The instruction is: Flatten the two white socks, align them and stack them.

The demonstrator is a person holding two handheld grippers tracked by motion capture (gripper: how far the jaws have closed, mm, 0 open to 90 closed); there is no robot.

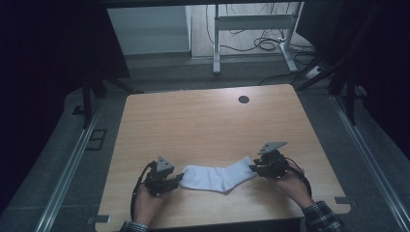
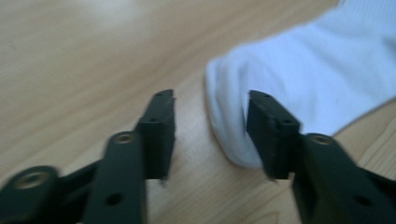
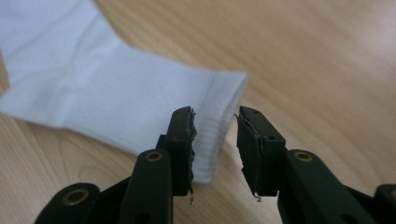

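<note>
A white sock point(image 1: 215, 176) lies flat near the front edge of the wooden table point(image 1: 203, 121), toe to the left and cuff to the right. My left gripper point(image 1: 178, 180) sits at the toe end. In the left gripper view its jaws point(image 2: 210, 112) stand apart, with the sock's toe point(image 2: 303, 79) lying between them and a gap beside the left jaw. My right gripper point(image 1: 252, 168) is at the cuff end. In the right gripper view the jaws point(image 3: 215, 121) are parted around the ribbed cuff point(image 3: 116, 93), and the right pad is clear of the fabric.
A dark round hole point(image 1: 243, 99) sits near the table's far edge. Beyond the table stand a metal frame point(image 1: 251, 29) and floor cables point(image 1: 266, 43). Rails run along both sides of the table.
</note>
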